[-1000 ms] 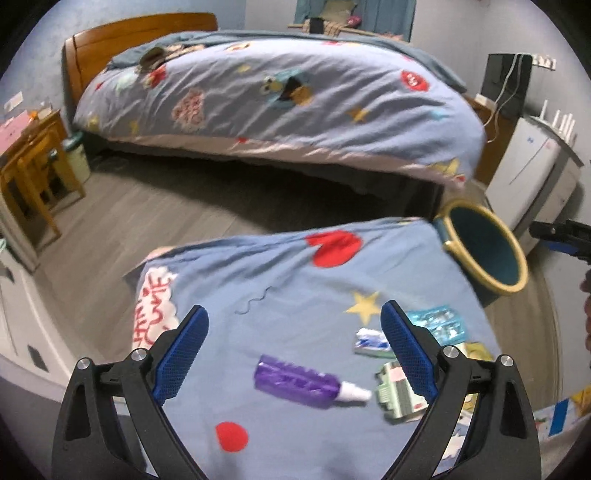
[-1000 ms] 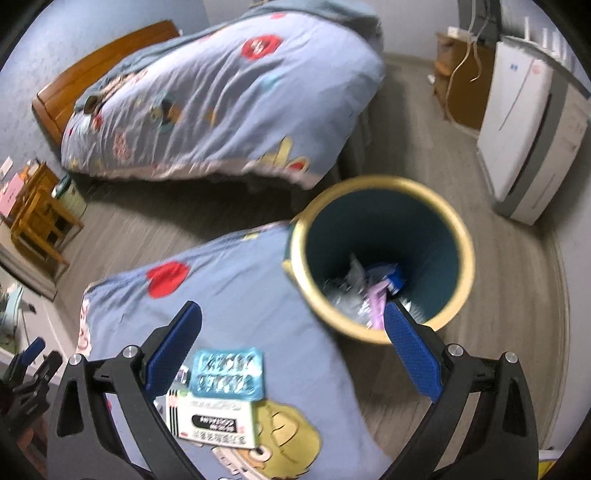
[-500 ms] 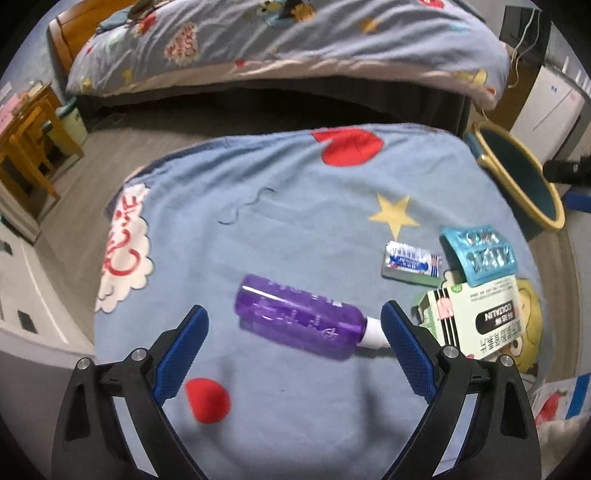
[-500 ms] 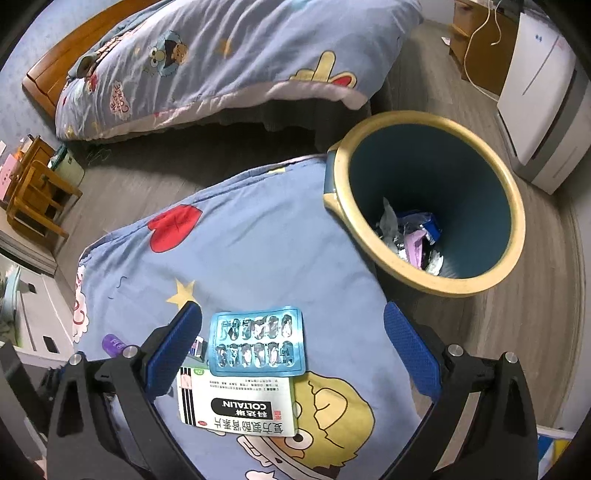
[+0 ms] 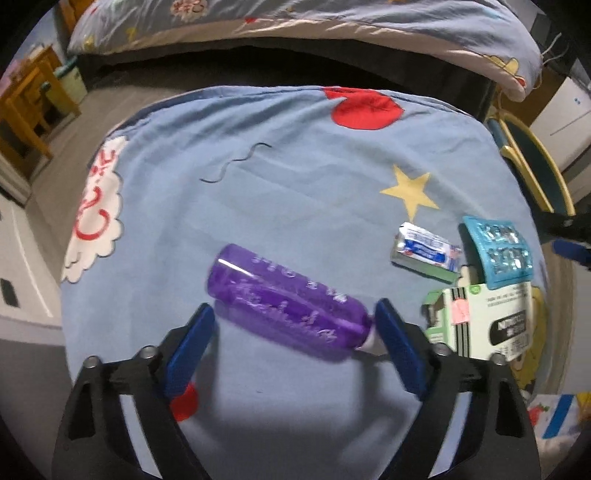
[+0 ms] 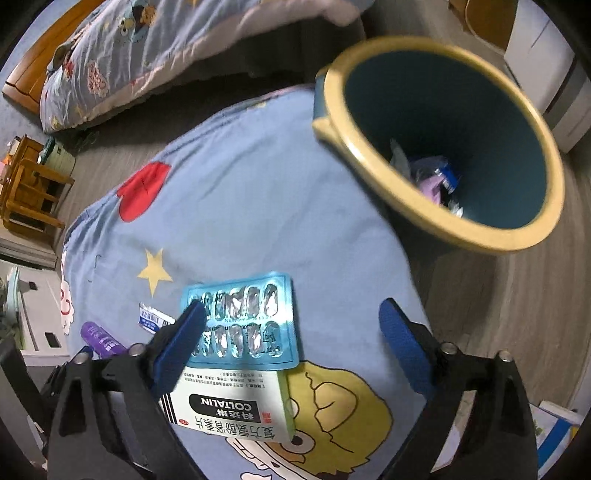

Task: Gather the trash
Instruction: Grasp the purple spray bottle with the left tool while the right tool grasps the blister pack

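Observation:
A purple bottle with a white cap lies slantwise on the blue cartoon cloth. My left gripper hangs low over it. Its jaws are closing, the bottle lies between them, and no pad presses on it. To the right lie a small sachet, a teal blister pack and a white medicine box. My right gripper is just above the blister pack, which rests on the box. Its jaws are closing too, with the left finger over the pack's left edge.
A blue bin with a yellow rim stands off the cloth's far right corner and holds several wrappers. A bed runs behind. A wooden chair is at the left and a white appliance at the right.
Both grippers have dropped toward the cloth and tipped further down. The bottle and the blister pack now sit between the fingers, and both pairs of jaws stand narrower.

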`<state>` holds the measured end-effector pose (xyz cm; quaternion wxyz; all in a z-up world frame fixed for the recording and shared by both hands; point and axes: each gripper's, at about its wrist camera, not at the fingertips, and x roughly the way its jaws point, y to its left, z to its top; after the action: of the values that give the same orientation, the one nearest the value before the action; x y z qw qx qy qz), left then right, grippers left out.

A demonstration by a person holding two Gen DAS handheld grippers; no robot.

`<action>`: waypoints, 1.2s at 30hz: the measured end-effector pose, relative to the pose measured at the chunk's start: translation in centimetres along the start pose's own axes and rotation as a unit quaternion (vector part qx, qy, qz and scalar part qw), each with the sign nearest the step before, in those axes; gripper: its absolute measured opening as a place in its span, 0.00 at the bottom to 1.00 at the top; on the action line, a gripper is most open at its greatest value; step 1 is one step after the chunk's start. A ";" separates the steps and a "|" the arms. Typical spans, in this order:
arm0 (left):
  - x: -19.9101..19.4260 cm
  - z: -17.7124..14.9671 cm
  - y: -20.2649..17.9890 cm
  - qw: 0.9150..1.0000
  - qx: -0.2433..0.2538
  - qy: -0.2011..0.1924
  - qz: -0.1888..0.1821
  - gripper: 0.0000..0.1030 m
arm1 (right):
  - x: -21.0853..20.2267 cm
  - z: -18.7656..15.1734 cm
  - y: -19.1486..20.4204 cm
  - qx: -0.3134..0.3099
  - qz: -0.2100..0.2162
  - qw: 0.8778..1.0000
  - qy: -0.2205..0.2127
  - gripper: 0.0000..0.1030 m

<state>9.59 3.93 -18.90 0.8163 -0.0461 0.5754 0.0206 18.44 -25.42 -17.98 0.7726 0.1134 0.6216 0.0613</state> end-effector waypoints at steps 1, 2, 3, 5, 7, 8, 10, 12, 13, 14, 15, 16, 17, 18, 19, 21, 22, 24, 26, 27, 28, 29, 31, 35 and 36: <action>0.2 -0.1 -0.2 1.000 0.005 0.008 -0.006 0.70 | 0.3 -0.1 0.2 -0.002 0.003 1.000 0.004 0.82; 0.4 -0.1 -0.4 1.000 0.009 0.013 -0.011 0.64 | 0.8 -0.2 0.4 -0.003 0.009 1.000 0.012 0.78; 0.7 -0.2 -0.6 1.000 0.014 0.018 -0.015 0.59 | 1.0 -0.3 0.6 -0.004 0.012 1.000 0.016 0.76; 1.0 -0.4 -1.1 0.999 0.033 0.025 -0.010 0.54 | 1.7 -0.4 0.9 -0.004 0.020 0.999 0.030 0.68; 0.9 -0.2 -1.4 0.999 0.046 0.022 -0.006 0.51 | 2.2 -0.5 0.9 -0.002 0.026 0.999 0.042 0.65; 1.0 -0.1 -1.3 0.999 0.047 0.021 -0.005 0.49 | 2.3 -0.5 1.0 0.000 0.027 0.999 0.044 0.62; 0.9 -0.1 -1.3 0.998 0.052 0.018 -0.001 0.42 | 2.2 -0.5 1.0 0.000 0.031 0.999 0.043 0.55; 0.9 0.0 -1.3 0.998 0.059 0.018 0.001 0.35 | 2.0 -0.3 1.0 0.005 0.044 0.998 0.044 0.38; 0.8 0.0 -1.3 0.998 0.062 0.018 0.000 0.35 | 1.7 -0.3 1.0 0.006 0.047 0.998 0.042 0.34; 0.8 0.1 -1.4 0.998 0.063 0.018 0.000 0.35 | 1.4 -0.2 1.0 0.006 0.058 0.998 0.039 0.27; 0.8 0.1 -1.4 0.998 0.064 0.018 0.000 0.35 | 1.2 -0.1 1.0 0.006 0.061 0.997 0.037 0.23; 0.7 0.1 -1.5 0.998 0.067 0.016 0.001 0.35 | 1.2 0.0 1.1 0.006 0.062 0.997 0.035 0.22; 0.6 0.1 -1.6 0.997 0.071 0.014 0.002 0.35 | 0.9 0.1 1.0 0.007 0.068 0.997 0.033 0.19; 0.5 0.1 -1.6 0.997 0.075 0.012 0.003 0.35 | 0.7 0.2 1.0 0.009 0.073 0.997 0.030 0.18; 0.3 0.4 -1.9 0.997 0.080 0.008 0.003 0.35 | 0.3 0.3 1.1 0.010 0.079 0.997 0.027 0.16; 0.0 0.8 -2.4 0.996 0.089 -0.001 0.001 0.35 | -0.3 0.6 1.2 0.011 0.093 0.995 0.019 0.09; -0.3 0.9 -2.4 0.996 0.092 -0.005 0.000 0.35 | -0.8 0.8 1.5 0.012 0.101 0.995 0.014 0.08; -0.5 1.5 -2.9 0.995 0.094 -0.011 -0.004 0.35 | -1.6 1.0 1.8 0.010 0.115 0.993 0.005 0.06; -1.0 1.8 -3.0 0.995 0.096 -0.021 -0.007 0.35 | -2.3 1.2 2.2 0.008 0.122 0.992 -0.005 0.05; -1.2 1.8 -3.0 0.995 0.096 -0.024 -0.008 0.35 | -2.7 1.4 2.4 0.003 0.119 0.993 -0.010 0.05; -1.5 1.9 -3.2 0.995 0.099 -0.030 -0.007 0.35 | -3.2 1.5 2.8 -0.003 0.116 0.993 -0.018 0.05; -1.8 2.1 -3.0 0.994 0.102 -0.035 -0.008 0.35 | -3.9 1.7 3.1 -0.012 0.114 0.993 -0.028 0.05; -2.5 2.4 -3.1 0.993 0.105 -0.047 -0.012 0.35 | -5.2 2.0 3.5 -0.023 0.113 0.992 -0.048 0.05; -3.7 2.5 -3.4 0.991 0.118 -0.068 -0.014 0.35 | -6.7 2.3 4.2 -0.038 0.101 0.991 -0.076 0.04; -4.0 2.5 -3.5 0.990 0.119 -0.071 -0.015 0.35 | -7.0 2.4 4.2 -0.043 0.094 0.991 -0.081 0.04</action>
<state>10.86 0.77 -14.11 0.8550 0.0445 0.5135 -0.0572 19.43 -23.20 -9.84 0.8157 0.1425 0.5399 0.1514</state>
